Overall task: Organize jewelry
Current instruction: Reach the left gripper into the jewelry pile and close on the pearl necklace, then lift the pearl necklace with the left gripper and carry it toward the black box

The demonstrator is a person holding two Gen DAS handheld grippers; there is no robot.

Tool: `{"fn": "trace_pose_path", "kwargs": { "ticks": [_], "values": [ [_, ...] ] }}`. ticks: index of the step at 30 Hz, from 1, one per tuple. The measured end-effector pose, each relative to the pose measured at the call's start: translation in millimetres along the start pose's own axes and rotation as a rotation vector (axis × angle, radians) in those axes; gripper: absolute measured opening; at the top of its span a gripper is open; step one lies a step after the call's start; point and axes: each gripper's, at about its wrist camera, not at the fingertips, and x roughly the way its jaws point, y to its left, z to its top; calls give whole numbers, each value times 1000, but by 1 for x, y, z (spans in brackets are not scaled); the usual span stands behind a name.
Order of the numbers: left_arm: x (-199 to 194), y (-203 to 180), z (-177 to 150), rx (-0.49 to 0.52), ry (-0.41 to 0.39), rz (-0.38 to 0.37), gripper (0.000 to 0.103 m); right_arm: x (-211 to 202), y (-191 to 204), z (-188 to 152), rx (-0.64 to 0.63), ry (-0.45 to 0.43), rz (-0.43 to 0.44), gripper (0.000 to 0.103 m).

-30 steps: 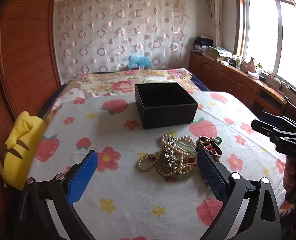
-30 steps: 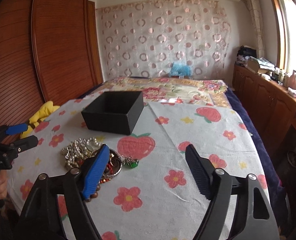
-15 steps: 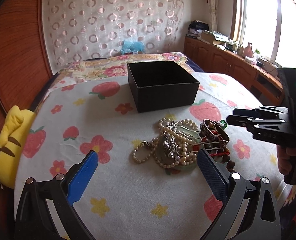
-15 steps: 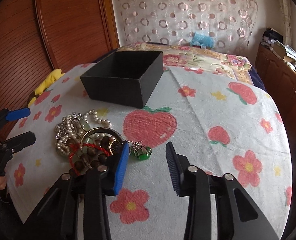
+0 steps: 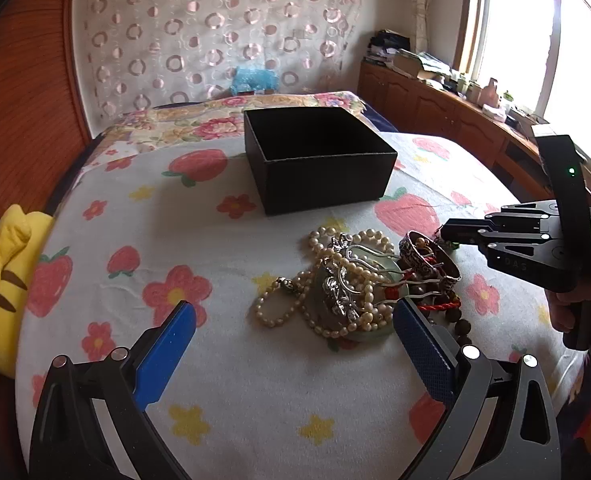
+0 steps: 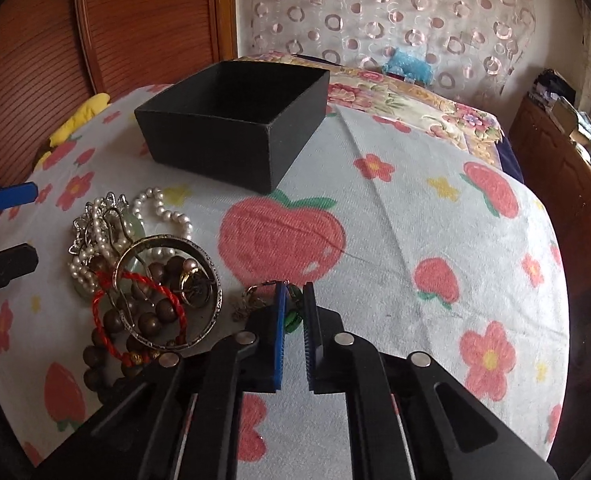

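Lowered, right gripper (image 6: 293, 296) fingers are closing on green pendant (image 6: 292, 318); left gripper (image 5: 291, 340) gapes empty over bedspread (image 5: 223, 360).

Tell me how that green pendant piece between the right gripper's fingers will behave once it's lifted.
The right gripper is closing on the green pendant, which looks small and probably light. Its silvery chain trails loose, so it will likely dangle and swing. The glossy stone may slip between the pads, and the chain might drag the nearby metal bangle.
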Motion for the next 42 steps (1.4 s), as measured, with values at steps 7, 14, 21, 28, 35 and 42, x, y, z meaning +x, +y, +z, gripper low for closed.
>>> {"fn": "trace_pose_path", "kwargs": {
  "ticks": [7,14,21,28,35,42],
  "values": [
    [6,-4,13,23,-4,-55,93,-24,-11,-2,35,-75,-20,7],
    [29,-6,26,10,59,-119,56,-44,-17,1,46,-129,-23,7],
    [39,-3,28,-23,79,-166,21,-48,-16,0,50,-137,-15,7],
    [34,-4,32,-19,48,-161,7,-47,-15,-2,52,-135,-15,7],
    [18,-3,40,-11,-6,-156,6,-46,-11,-4,54,-136,-16,7],
    [25,6,45,-1,22,-107,4,-46,-10,-5,54,-139,-14,7]
  ]
}}
